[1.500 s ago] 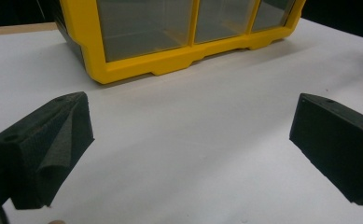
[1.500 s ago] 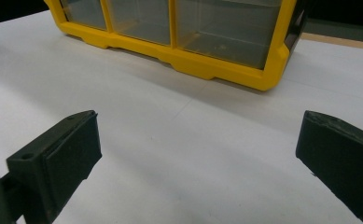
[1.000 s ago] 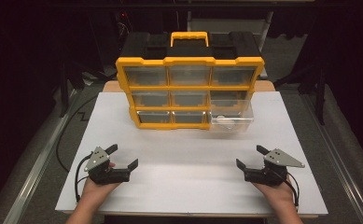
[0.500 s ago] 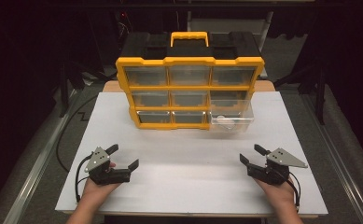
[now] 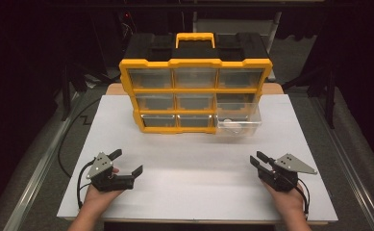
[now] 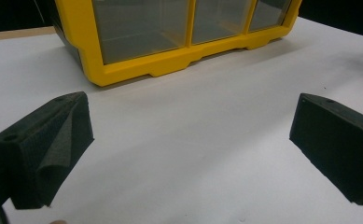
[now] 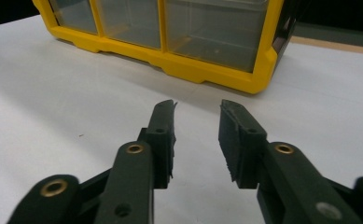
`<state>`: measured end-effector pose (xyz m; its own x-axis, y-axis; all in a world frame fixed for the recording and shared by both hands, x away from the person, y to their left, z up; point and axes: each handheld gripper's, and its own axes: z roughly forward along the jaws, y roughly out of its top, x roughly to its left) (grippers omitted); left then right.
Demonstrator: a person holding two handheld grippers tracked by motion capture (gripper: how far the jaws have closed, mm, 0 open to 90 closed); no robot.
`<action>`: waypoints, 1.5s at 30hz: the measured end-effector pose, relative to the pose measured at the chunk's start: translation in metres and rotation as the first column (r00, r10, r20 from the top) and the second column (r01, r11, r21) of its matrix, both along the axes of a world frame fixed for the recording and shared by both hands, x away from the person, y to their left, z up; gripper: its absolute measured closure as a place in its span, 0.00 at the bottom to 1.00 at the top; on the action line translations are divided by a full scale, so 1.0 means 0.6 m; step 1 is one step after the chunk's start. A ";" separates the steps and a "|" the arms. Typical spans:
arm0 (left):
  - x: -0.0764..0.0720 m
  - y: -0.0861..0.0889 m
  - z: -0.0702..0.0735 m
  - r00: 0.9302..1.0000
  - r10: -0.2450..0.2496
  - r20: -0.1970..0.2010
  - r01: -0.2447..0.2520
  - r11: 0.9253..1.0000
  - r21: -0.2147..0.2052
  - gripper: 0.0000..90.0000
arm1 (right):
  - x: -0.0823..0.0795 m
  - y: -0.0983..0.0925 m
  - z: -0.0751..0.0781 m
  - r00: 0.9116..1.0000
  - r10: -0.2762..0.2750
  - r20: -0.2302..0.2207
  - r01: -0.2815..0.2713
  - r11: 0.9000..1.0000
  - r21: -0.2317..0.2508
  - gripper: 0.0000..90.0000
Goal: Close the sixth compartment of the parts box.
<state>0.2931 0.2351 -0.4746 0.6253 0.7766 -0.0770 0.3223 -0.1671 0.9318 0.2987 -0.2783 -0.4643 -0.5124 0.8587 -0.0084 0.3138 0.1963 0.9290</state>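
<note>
A yellow-and-black organizer with clear drawers and a yellow handle stands at the far middle of the white tabletop. Its bottom-right drawer is pulled partly out. At the near left, my left gripper rests on the table, held by a hand. In the left gripper view my left gripper is open wide, with bare table between the jaws. My right gripper lies at the near right. Its jaws have just been closing and stand a narrow gap apart, with nothing between them. The organizer is ahead of it.
Dark floor and metal rails flank the table on both sides. A wooden edge shows behind the organizer. A black cable trails from the left gripper.
The right gripper's jaws have drawn much closer together. Both hands have stayed where they were, and the left jaws are as wide as before.
</note>
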 end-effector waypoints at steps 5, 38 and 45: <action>0.002 -0.002 -0.001 1.000 -0.003 0.000 0.003 1.000 0.000 0.01 | 0.001 -0.002 -0.001 1.000 -0.003 -0.015 0.003 1.000 0.003 0.88; 0.004 -0.006 -0.003 1.000 -0.024 0.004 0.024 1.000 -0.010 0.01 | 0.012 0.063 0.026 0.995 0.086 0.041 -0.086 0.996 0.005 1.00; 0.004 -0.005 -0.002 1.000 -0.021 0.008 0.021 1.000 -0.016 0.01 | 0.017 0.075 0.041 0.993 0.099 0.067 -0.100 0.995 0.011 1.00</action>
<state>0.2956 0.2321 -0.4757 0.6419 0.7621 -0.0846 0.3118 -0.1586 0.9368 0.3090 -0.2330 -0.4396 -0.5941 0.8037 -0.0334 0.2309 0.2102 0.9500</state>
